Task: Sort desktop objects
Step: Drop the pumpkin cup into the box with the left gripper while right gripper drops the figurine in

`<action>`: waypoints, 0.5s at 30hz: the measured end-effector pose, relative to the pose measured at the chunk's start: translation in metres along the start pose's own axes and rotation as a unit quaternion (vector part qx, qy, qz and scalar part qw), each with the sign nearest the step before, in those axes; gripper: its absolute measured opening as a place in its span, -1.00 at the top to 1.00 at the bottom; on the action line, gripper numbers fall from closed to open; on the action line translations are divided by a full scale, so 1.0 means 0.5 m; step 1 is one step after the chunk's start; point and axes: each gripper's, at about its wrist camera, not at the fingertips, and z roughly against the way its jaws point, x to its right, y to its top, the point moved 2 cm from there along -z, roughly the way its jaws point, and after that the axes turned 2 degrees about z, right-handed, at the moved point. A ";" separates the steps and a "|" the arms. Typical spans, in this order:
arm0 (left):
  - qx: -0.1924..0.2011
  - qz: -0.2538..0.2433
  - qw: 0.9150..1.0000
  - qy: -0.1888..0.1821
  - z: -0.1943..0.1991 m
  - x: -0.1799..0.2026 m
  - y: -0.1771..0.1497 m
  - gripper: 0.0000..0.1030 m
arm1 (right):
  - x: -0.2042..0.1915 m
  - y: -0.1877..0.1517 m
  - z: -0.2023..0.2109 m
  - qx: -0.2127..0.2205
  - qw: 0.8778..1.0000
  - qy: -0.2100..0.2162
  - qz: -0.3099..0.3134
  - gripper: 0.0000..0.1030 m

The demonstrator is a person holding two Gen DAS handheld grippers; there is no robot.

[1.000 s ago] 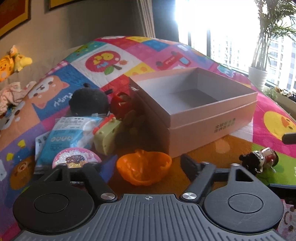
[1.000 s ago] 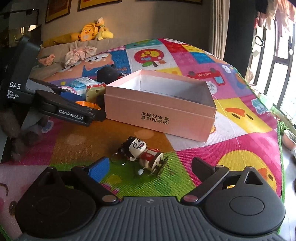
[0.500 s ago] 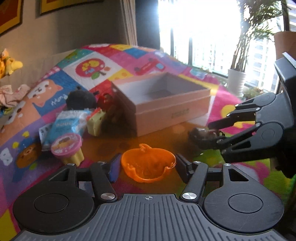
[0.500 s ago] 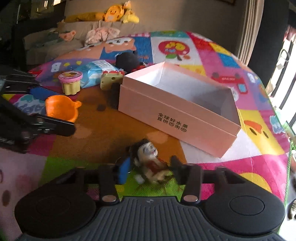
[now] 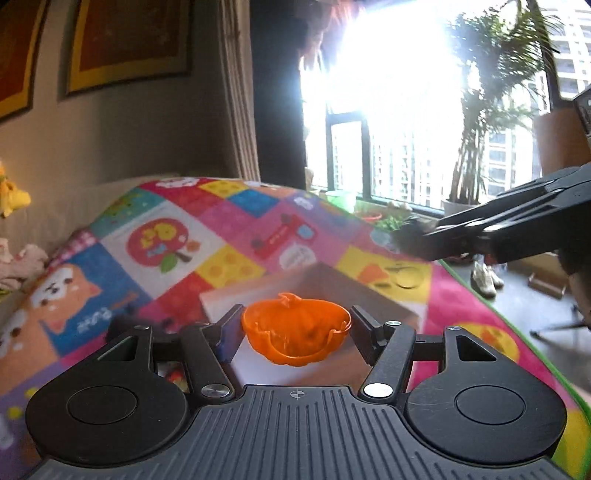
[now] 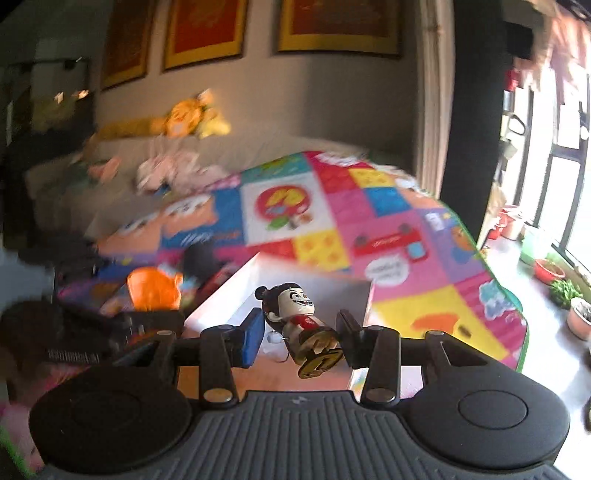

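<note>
Transfer step: left gripper [image 5: 295, 328] is clamping the orange plastic pumpkin-shaped bowl [image 5: 295, 338]; right gripper [image 6: 301, 334] is clamping the small cartoon figurine [image 6: 299, 317]. Pink cardboard box [image 6: 243, 295] is lying at twelve o'clock below both; release over it is probably following.

Pumpkin bowl [image 5: 295, 338] and figurine [image 6: 301, 325] above box [image 6: 236, 299] on mat [image 5: 229, 236].

A bright play mat [image 6: 391, 229] with cartoon pictures covers the surface. Framed red and gold pictures [image 6: 338, 26] hang on the wall. A yellow stuffed toy [image 6: 184, 120] sits on a sofa [image 6: 110, 162], with a pink cloth [image 6: 173, 171] lying below it. A tall green plant [image 5: 476, 122] in a white pot stands by the sunny window [image 5: 391, 110]. A pair of shoes [image 5: 485, 277] lies on the floor.
</note>
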 end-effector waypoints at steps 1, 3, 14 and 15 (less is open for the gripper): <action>0.004 0.002 1.000 0.008 -0.029 -0.001 0.008 -0.30 | 0.028 0.029 -0.065 -0.013 1.000 -0.003 -0.025 0.18; 0.010 0.005 0.999 0.030 -0.085 -0.004 0.020 -0.42 | 0.038 0.041 -0.100 -0.021 0.999 -0.004 -0.037 0.17; -0.025 0.011 0.996 0.081 0.007 -0.068 -0.085 -0.93 | 0.052 -0.005 -0.223 -0.038 0.997 -0.045 -0.053 -0.20; -0.031 0.013 0.996 0.087 0.022 -0.072 -0.100 -0.93 | 0.027 -0.024 -0.209 -0.039 0.998 -0.046 -0.035 -0.20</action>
